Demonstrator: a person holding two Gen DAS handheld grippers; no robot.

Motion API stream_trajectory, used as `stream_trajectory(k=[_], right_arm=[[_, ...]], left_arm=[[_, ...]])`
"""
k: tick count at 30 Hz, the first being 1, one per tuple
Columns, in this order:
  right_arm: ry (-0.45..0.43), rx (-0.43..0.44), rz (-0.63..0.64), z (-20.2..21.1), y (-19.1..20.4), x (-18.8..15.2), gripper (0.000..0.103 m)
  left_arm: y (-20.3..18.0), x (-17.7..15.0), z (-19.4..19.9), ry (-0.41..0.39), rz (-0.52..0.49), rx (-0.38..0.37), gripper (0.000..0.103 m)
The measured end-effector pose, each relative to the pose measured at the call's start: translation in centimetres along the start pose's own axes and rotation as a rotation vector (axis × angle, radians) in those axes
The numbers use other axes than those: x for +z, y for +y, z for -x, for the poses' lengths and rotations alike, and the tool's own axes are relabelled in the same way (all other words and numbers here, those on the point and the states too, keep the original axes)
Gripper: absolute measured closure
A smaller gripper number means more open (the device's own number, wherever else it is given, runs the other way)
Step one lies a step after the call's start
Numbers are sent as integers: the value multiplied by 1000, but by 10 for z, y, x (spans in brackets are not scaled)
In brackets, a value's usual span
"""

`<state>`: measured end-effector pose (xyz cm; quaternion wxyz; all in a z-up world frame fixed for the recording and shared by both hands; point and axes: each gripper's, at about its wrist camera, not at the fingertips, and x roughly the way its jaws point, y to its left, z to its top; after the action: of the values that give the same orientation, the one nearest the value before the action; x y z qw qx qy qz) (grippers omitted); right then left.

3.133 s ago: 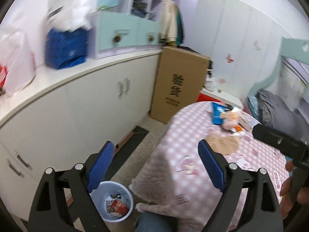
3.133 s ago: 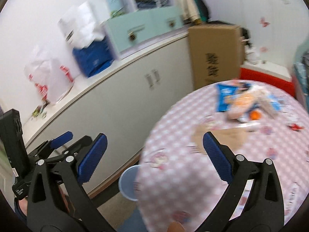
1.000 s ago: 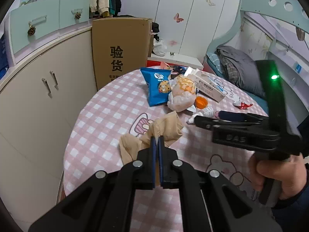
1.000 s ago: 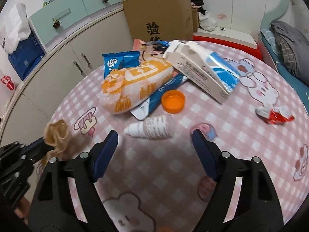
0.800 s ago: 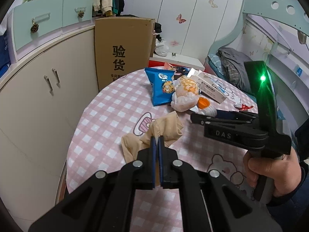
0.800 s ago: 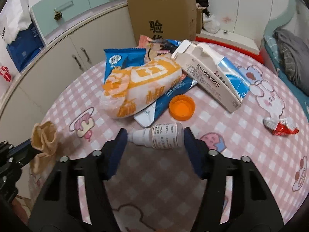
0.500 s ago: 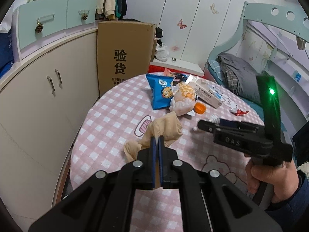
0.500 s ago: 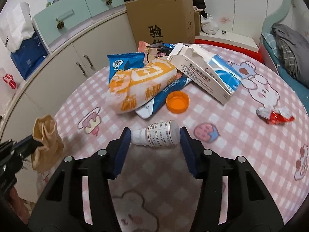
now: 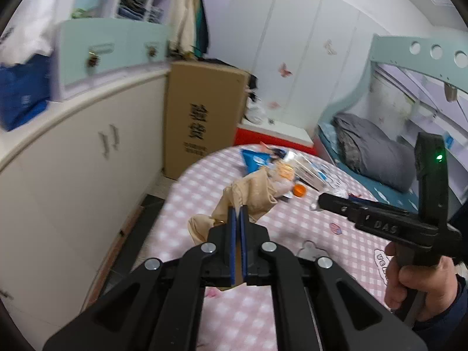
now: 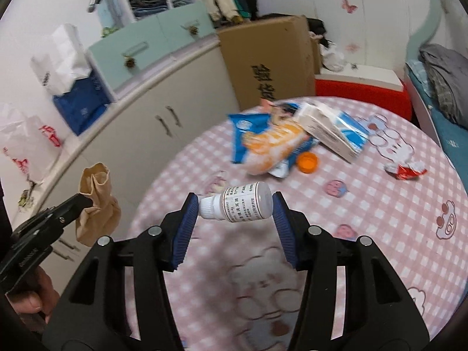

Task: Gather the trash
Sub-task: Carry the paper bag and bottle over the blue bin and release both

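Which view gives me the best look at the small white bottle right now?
The right wrist view: the small white bottle lies sideways between the right claw pads, lifted off the table, label readable. In the left wrist view only its tip peeks past that claw.

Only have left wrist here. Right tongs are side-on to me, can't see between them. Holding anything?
Observer: Yes. The right tongs have just been closing on a small white bottle. The pads press its cap and its base, and it lies sideways.
Operator: Off the table?
Observer: Looks so. The pink checked table shows below the bottle, and I see no contact.
Operator: My beige stocking, is it dragging on the table?
Observer: No. In the right wrist view it hangs free from the left tongs, beyond the table's edge, in front of the cabinet.
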<state>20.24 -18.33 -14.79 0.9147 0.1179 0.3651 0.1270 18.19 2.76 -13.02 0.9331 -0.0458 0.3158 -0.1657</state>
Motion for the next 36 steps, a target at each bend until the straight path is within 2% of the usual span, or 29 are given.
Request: stream_trajectory(k=[4, 7, 12, 15, 21, 26, 31, 33, 35, 36], right_arm=[[6, 69, 34, 1, 42, 2, 52], [24, 134, 95, -5, 83, -3, 52], [97, 230, 178, -35, 154, -21, 52], [169, 276, 223, -63, 194, -38, 52], [318, 311, 283, -124, 255, -75, 52], [394, 299, 312, -157, 278, -92, 52], [447, 283, 322, -181, 286, -99, 51], [471, 290, 309, -190, 287, -101, 44], [481, 290, 288, -195, 284, -100, 22], [481, 285, 278, -196, 282, -99, 18]], left_arm=[[29, -7, 38, -47, 31, 88, 100], [62, -19, 60, -54, 76, 161, 100], [127, -55, 80, -9, 197, 266, 100], [157, -76, 82, 27, 256, 298, 100], [216, -124, 66, 137, 368, 345, 100], [249, -153, 50, 210, 438, 340, 100], [263, -165, 31, 250, 475, 311, 99], [268, -167, 23, 271, 477, 301, 89], [271, -167, 23, 267, 495, 319, 31], [273, -167, 26, 253, 508, 337, 27]])
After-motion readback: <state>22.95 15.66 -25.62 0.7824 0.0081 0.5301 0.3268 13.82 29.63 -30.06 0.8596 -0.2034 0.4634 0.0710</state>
